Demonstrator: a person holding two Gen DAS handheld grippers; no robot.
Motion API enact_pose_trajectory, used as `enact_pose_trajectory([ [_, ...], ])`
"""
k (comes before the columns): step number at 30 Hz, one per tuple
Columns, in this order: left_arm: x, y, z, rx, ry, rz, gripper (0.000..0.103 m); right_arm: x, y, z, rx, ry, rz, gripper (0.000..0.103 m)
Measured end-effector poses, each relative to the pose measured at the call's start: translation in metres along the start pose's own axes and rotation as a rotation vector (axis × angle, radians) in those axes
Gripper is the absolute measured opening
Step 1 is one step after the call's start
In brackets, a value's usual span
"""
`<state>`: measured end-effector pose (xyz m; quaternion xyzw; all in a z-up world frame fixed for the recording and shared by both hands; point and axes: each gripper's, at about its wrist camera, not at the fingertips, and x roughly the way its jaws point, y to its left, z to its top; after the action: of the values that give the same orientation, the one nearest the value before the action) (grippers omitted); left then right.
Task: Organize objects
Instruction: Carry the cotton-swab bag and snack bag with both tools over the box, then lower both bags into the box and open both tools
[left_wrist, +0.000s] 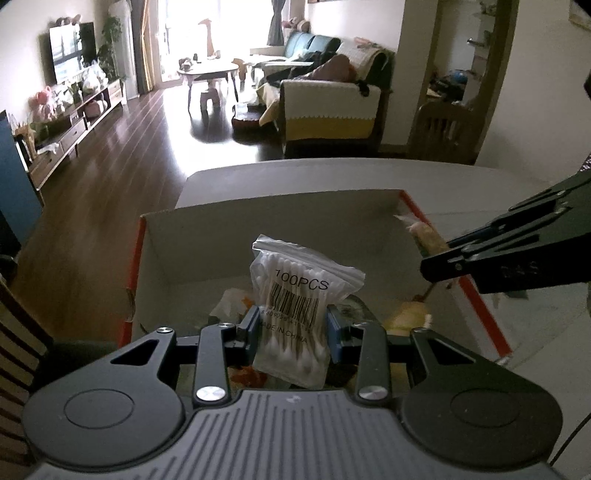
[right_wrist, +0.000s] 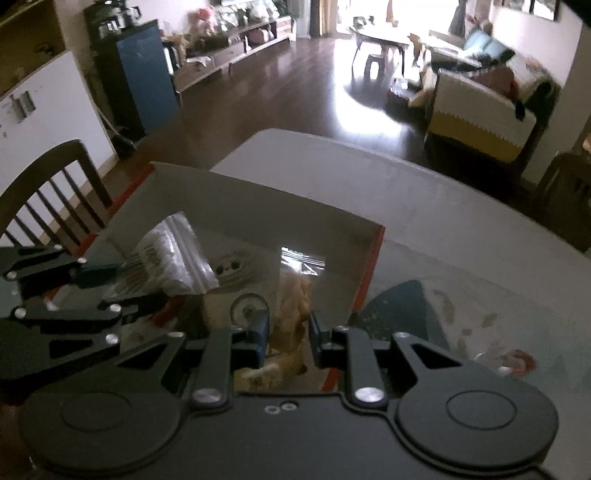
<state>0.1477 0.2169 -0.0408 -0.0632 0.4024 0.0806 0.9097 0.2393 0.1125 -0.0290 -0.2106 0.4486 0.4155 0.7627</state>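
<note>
Nearest the left wrist camera, the left claw (left_wrist: 291, 328) is clamped on a zip bag of cotton swabs (left_wrist: 295, 299), its blue pads (left_wrist: 335, 328) pinching the lower middle of the bag just below the barcode, so the bag stands upright above the open cardboard box (left_wrist: 258, 236). In the right wrist view the right claw (right_wrist: 288, 332) is closed on a clear bag of yellowish contents (right_wrist: 295, 295) (what is inside is too blurred to name), and that bag also hangs over the box, toward its right wall.

Both bags look light, soft and slick. The plastic film will crumple and may slide between the pads, so a hold across the packed bulk, as the left claw has now, seems safer than one on the empty zip strip at the top. Nothing here looks fragile.

Below the bags, the box already holds loose items, among them a coiled white cable (right_wrist: 236, 267). The box sits on the grey worktop (left_wrist: 295, 177), and beyond it lie a dark floor and a sofa (left_wrist: 328, 110)
</note>
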Motion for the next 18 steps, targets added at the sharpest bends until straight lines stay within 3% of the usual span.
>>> enact_pose_trajectory([
  [18,0.06,-0.001,0.001,0.065,0.106,-0.022,0.035,0.066,0.009,0.012,-0.03,0.096,-0.045,0.022],
])
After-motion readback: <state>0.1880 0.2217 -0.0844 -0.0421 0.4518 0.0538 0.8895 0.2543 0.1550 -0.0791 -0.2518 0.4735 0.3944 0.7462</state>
